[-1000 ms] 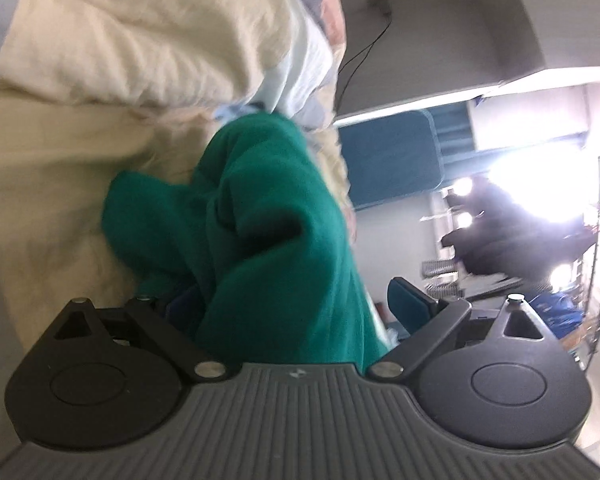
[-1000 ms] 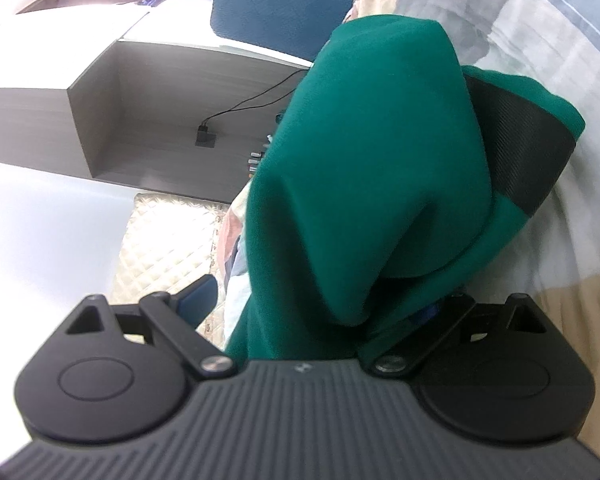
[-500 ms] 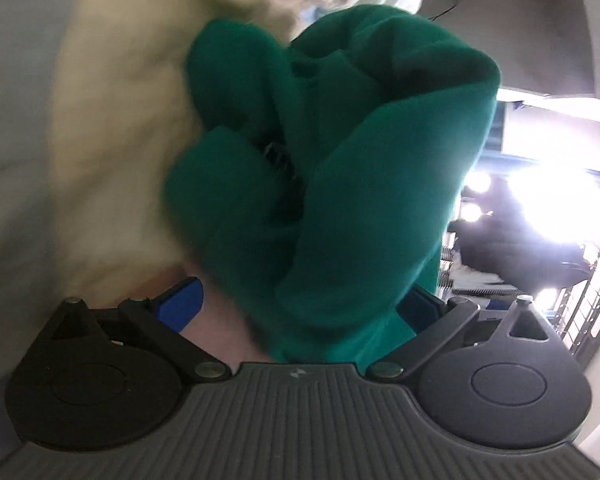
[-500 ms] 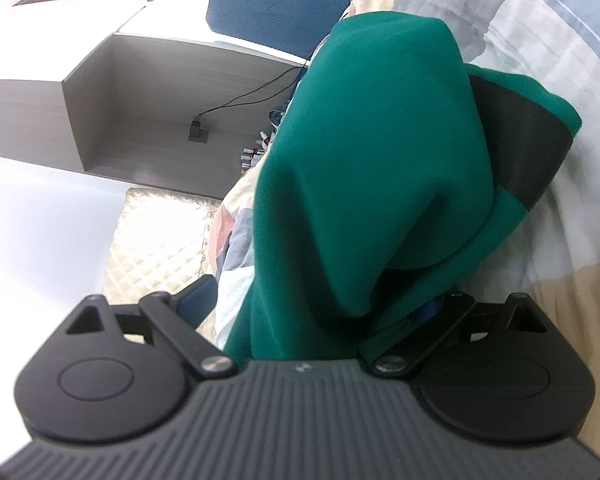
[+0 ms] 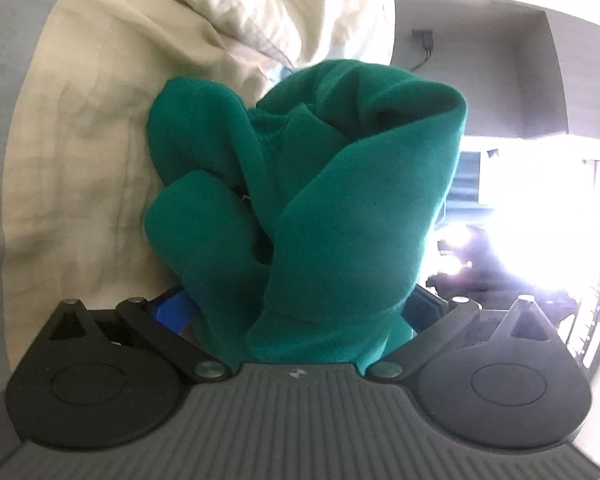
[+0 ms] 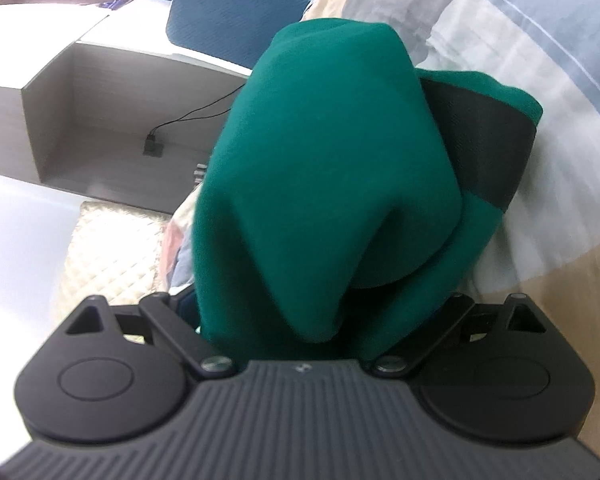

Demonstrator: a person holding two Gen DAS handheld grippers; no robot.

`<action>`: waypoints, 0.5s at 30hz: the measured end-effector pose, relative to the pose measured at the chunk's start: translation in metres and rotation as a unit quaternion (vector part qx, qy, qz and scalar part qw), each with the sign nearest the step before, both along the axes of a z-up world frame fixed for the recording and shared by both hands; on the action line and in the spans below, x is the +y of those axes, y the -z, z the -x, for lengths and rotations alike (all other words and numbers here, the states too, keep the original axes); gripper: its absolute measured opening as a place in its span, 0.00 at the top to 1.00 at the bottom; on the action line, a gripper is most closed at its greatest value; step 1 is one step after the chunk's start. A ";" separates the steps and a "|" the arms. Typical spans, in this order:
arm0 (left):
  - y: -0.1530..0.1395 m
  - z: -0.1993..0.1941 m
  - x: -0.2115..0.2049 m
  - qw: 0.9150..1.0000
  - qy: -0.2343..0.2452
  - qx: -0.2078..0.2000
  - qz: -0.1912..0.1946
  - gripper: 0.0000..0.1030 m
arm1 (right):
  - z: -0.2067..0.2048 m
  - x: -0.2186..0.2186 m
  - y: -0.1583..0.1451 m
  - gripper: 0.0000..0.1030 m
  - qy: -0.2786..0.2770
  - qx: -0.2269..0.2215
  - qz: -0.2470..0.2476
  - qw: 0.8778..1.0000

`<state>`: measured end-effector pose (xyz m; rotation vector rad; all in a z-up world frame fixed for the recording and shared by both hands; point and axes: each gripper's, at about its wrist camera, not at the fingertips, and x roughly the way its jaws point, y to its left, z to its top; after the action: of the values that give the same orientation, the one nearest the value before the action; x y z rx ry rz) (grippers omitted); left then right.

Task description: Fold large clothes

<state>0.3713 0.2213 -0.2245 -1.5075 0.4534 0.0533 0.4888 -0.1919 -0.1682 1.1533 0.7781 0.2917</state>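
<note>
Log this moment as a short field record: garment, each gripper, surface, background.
garment: green garment, bunched, with a dark ribbed band
left gripper: shut on green garment
right gripper: shut on green garment
surface: cream and pale blue bedding
background: blue chair, grey shelf niche with plugged cable

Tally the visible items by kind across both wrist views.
Green garment: 1
Bedding: 1
Blue chair: 1
Claws, left and right: 2
Total: 5
</note>
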 end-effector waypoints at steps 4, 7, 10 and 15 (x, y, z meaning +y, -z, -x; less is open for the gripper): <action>0.000 -0.006 -0.002 0.999 -0.031 0.011 -0.014 0.00 | -0.007 0.008 0.005 0.06 0.003 0.008 0.006 1.000; 0.003 -0.013 -0.004 0.999 -0.043 0.011 -0.016 0.00 | -0.014 0.012 0.009 0.05 0.006 0.006 0.006 1.000; 0.004 -0.017 -0.003 0.999 -0.039 0.012 -0.029 0.00 | -0.022 0.018 0.013 0.06 0.013 0.006 0.002 1.000; -0.005 -0.013 0.000 0.998 -0.030 0.012 -0.049 0.20 | -0.026 0.023 0.003 0.43 -0.007 -0.028 0.014 0.999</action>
<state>0.3842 0.2216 -0.2196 -1.4260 0.4195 0.1397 0.5152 -0.1693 -0.1710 1.1089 0.7381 0.3218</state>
